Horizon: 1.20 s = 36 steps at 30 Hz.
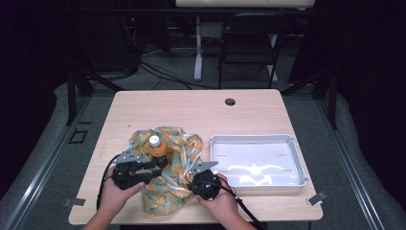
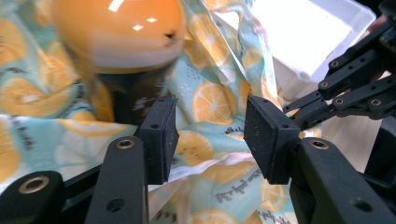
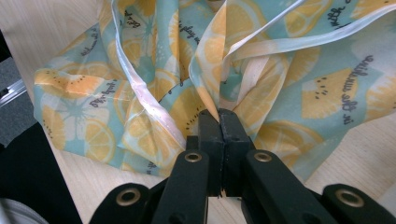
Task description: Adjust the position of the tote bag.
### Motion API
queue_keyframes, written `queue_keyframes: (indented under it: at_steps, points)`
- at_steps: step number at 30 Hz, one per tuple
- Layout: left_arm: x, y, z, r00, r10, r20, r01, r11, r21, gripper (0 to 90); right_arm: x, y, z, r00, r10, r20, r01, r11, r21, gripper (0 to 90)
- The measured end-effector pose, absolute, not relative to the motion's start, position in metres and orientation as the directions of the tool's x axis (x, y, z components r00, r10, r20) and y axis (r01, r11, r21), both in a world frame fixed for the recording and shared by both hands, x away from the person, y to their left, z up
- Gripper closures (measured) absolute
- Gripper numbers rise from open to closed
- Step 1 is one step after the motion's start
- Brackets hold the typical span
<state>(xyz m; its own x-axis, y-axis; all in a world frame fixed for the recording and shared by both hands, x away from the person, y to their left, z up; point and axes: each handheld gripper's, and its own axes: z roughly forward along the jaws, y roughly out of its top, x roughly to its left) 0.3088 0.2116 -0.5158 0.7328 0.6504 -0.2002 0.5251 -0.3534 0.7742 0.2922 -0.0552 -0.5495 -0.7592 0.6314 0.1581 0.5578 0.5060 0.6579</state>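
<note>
Table — right tool pinching cloth (left tool agape).

Tabletop: we see pale wood grain, with a small round hole near its far edge.
Tray: we find a shallow metal tray on the right half of the tabletop, nothing in it.
Clips: we spot one metal clip at the front right corner and another at the front left.
Chair: we see a dark chair beyond the tabletop.
Cables: we see them trailing over the grey floor, left of a white table leg.
</note>
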Motion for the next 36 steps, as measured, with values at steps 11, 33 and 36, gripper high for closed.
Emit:
queue_keyframes:
  at_steps: [11, 33, 36]
  points:
    - [0.312, 0.216, -0.545, 0.683, 0.706, -0.189, 0.617, -0.419, 0.666, 63.2, 0.291, -0.054, -0.55, -0.761, 0.626, 0.167, 0.561, 0.506, 0.655, 89.0]
    - [0.311, 0.224, -0.569, 0.674, 0.716, -0.179, 0.663, -0.48, 0.575, 74.3, 0.302, -0.055, -0.564, -0.72, 0.692, 0.051, 0.561, 0.537, 0.63, 79.2]
    - [0.312, 0.226, -0.569, 0.674, 0.718, -0.177, 0.66, -0.476, 0.581, 74.9, 0.302, -0.051, -0.568, -0.724, 0.689, 0.017, 0.551, 0.563, 0.616, 79.5]
